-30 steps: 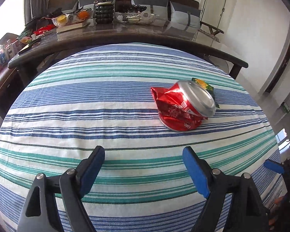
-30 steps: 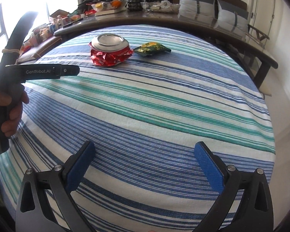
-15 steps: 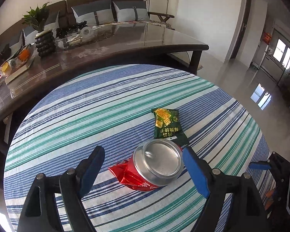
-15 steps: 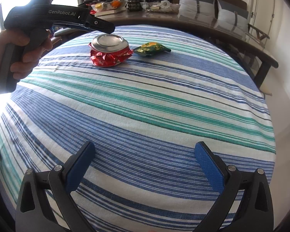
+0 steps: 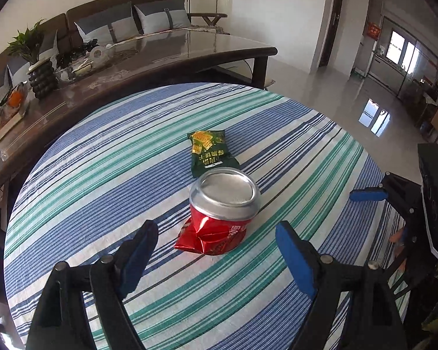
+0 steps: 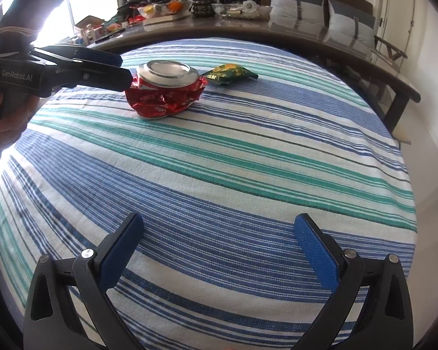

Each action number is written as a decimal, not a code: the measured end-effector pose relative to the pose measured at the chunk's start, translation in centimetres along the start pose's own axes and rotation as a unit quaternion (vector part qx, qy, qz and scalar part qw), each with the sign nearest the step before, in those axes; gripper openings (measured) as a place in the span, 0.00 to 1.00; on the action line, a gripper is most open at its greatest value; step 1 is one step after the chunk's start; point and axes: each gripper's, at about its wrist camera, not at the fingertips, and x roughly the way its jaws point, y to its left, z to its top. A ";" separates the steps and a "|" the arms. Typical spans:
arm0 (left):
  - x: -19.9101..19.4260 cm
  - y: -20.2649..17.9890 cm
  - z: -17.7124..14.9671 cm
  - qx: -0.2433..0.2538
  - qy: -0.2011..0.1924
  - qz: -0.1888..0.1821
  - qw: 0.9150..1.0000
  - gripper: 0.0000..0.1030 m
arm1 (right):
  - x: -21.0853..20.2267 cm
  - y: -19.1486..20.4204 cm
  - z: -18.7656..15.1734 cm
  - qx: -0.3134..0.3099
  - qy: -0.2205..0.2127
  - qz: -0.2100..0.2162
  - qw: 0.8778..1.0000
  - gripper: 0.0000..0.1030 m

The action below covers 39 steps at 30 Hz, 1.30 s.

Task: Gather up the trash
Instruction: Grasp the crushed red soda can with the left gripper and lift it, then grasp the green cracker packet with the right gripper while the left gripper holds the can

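Left gripper [image 5: 213, 250] gapes wide and empty around the crushed can [image 5: 222, 213] on the striped cloth [image 5: 102, 175]. Squeeze off-centre and that crumpled metal could squirt out. Right gripper [image 6: 219, 248] hangs wide, empty.

Both tools share one build: matte black plastic arms with triangular cut-outs, silver round-head screws at the pivots, and flat blue textured pads lining the inner faces of the fingers. The left claw [image 5: 216, 242] and the right claw [image 6: 219, 233] each end in two such fingers. On the side of the left tool's body grey lettering reads "GenRobot.AI". A hand [image 6: 3, 116] grips its black handle. Above that hand is a dark sleeve [image 6: 17, 8], with a pale cord looped around it.
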 end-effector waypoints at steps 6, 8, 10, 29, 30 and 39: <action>4.3 -0.6 0.3 0.047 0.015 0.057 0.997 0.82 | -0.1 -0.1 0.0 0.007 -0.003 0.004 1.000 1.00; 4.6 0.0 0.3 0.025 0.012 0.043 0.999 0.82 | -0.1 -0.2 0.0 0.008 -0.003 0.006 1.000 1.00; 4.5 0.3 0.2 0.012 0.002 0.027 1.000 0.74 | -0.1 -0.1 -0.1 0.008 -0.003 0.005 1.000 1.00; -3.7 1.0 -6.2 -0.147 -0.033 0.092 0.984 0.30 | 2.1 -4.3 5.5 0.121 0.010 0.041 0.992 0.99; -3.8 1.3 -6.2 -0.152 -0.035 0.093 0.983 0.30 | 3.0 -4.8 6.9 0.144 0.014 0.047 0.988 0.97; -3.3 3.2 -6.5 -0.192 -0.028 0.090 0.977 0.30 | 11.7 -0.8 17.1 0.148 0.058 0.004 0.987 0.81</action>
